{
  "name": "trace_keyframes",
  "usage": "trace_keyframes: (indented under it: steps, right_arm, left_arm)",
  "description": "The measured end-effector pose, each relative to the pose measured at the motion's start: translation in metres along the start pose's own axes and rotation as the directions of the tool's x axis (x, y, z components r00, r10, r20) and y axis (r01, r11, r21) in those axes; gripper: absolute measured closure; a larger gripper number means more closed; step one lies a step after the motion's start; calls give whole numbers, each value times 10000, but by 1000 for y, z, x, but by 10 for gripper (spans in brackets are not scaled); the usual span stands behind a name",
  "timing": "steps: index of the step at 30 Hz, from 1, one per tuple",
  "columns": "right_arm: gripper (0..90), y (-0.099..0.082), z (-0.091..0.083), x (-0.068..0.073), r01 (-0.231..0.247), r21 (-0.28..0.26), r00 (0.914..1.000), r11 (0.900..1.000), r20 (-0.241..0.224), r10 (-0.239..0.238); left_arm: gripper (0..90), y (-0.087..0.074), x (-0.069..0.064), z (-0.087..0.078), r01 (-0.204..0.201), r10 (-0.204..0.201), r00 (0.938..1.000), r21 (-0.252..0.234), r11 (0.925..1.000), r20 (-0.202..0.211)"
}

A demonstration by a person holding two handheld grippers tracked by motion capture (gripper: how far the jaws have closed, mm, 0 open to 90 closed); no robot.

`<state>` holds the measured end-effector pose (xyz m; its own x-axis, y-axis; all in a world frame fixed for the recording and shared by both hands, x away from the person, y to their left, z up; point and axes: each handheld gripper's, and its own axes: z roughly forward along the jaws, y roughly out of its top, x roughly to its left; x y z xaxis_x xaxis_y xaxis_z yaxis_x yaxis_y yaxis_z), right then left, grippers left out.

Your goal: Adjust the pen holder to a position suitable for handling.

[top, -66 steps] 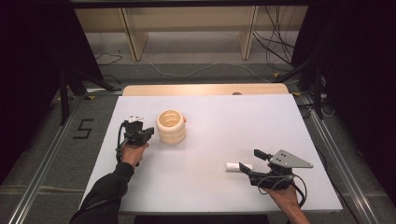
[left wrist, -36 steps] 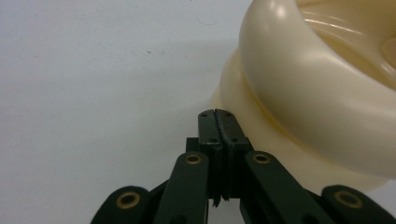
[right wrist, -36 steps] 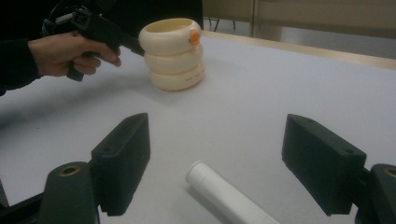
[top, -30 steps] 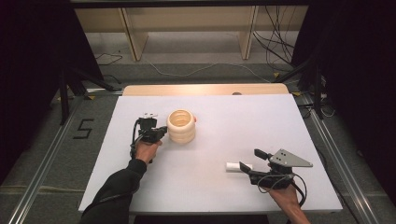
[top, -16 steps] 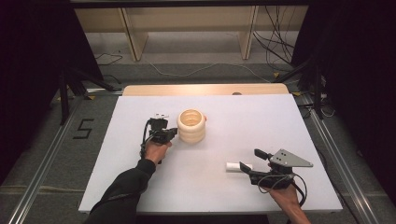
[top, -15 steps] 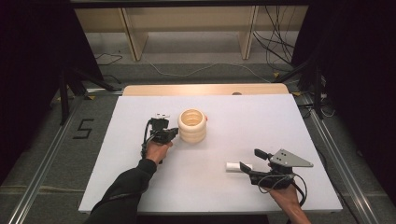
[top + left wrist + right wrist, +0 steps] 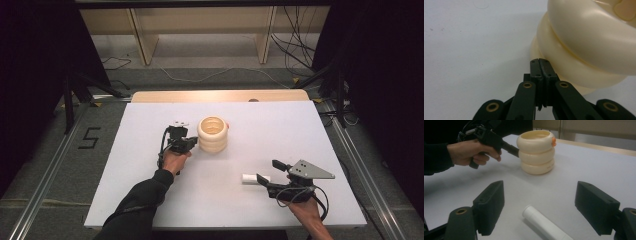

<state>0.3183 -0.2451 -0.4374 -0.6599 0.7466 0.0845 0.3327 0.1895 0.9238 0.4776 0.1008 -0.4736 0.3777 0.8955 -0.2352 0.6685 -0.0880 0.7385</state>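
Pushed rightward across the surface [image 7: 150, 165] by the clenched left claw [image 7: 540, 62], stacked cream rings [image 7: 213, 134] could topple or separate if shoved higher; right claw [image 7: 540, 210] released around white tube [image 7: 544, 223].

Bright, even light falls from above on the white table [image 7: 300, 150], while the room to both sides sinks into near black. Soft, short shadows sit under the ribbed cream pot [image 7: 212, 134] and the white tube [image 7: 250, 178]. In the left gripper view the pot's [image 7: 584, 37] glossy curve is washed out and soft, too close for focus. The right gripper view is grainy, its near black jaws blurred, the far background hazy.
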Motion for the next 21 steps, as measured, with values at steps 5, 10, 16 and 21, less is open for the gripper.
trace_keyframes:
  steps: [5, 10, 16, 21]
  right_arm:
    - [243, 0, 0, 0, 11, 8, 10000, 10000, -6, -11]
    - [243, 0, 0, 0, 17, 31, 10000, 10000, -41, -17]
    - [243, 0, 0, 0, 6, 71, 10000, 10000, -58, -6]
    - [243, 0, 0, -1, 5, 76, 10000, 10000, -75, -4]
  left_arm:
    - [892, 1, -4, 2, -65, 65, 9999, 18, 10000, 90]
    - [892, 1, -9, 4, -124, 123, 9999, 18, 9999, 116]
    - [892, 2, -12, 6, -213, 213, 9995, 34, 9998, 215]
    - [892, 0, -13, 8, -184, 183, 9995, 65, 9998, 245]
